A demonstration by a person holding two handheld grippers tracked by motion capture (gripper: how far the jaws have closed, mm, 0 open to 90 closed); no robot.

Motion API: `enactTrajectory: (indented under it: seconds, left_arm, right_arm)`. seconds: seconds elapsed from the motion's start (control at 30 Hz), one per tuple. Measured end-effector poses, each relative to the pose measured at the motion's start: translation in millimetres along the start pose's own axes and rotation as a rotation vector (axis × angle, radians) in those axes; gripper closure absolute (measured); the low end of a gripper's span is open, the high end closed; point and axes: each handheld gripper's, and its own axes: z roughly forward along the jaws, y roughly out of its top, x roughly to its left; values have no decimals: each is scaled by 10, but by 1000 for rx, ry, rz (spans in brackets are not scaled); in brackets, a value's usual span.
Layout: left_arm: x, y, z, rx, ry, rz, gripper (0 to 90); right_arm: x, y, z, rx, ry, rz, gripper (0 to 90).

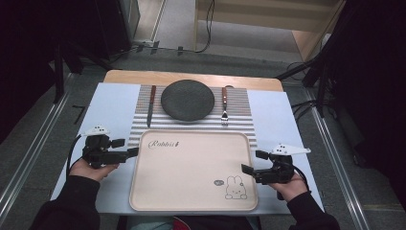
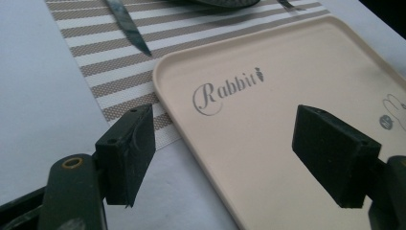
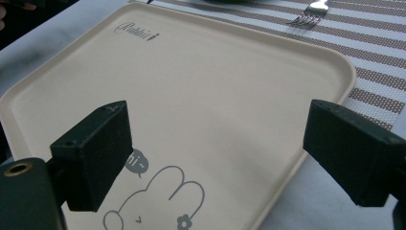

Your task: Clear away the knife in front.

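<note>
A cream tray (image 1: 191, 199) printed with "Rabbit" and a rabbit drawing lies at the table's near middle. Beyond it, on a striped placemat (image 1: 239, 103), stand a dark round plate (image 1: 187, 99), a knife (image 1: 151, 105) to its left and a fork (image 1: 224, 106) to its right. My left gripper (image 1: 128, 147) is open at the tray's left edge; in the left gripper view its jaws straddle the tray's (image 2: 249, 143) near-left corner. My right gripper (image 1: 253, 162) is open at the tray's right edge; its jaws straddle the tray's (image 3: 215, 96) right rim. Neither holds anything.
The placemat lies on a pale blue cover (image 1: 112, 108) over a wooden table (image 1: 191, 76). Dark stands and cables sit on the floor around the table. The knife blade (image 2: 127, 26) and fork tines (image 3: 306, 19) lie beyond the tray.
</note>
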Motion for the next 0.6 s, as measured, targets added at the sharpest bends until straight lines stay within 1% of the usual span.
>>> enactTrajectory:
  seconds: [0.03,0.07,0.1,0.17,0.23,0.4,0.43,0.47,0.6]
  left_arm:
    - [0,0,0,0,0,0,236]
    - [9,11,2,-2,15,0,236]
    - [20,35,6,-16,38,-4,235]
    - [30,48,10,-17,40,-5,235]
    - [47,74,31,-21,45,-18,233]
    - [83,151,100,-5,60,-24,236]
    - [91,165,111,-7,60,-29,236]
    - [108,193,124,-8,55,-44,237]
    - [135,236,141,-17,63,-55,239]
  right_arm:
    - [0,0,0,0,0,0,81]
    - [0,-1,2,-2,1,2,81]
    - [-3,-1,3,-1,0,2,82]
    - [-2,0,4,0,-1,1,81]
    - [-2,0,6,0,0,-2,81]
    - [-1,0,1,1,-2,1,81]
    - [-2,0,1,-2,-1,3,81]
    - [-6,-1,-2,-4,-4,3,81]
    - [-6,-1,-3,-6,-4,2,81]
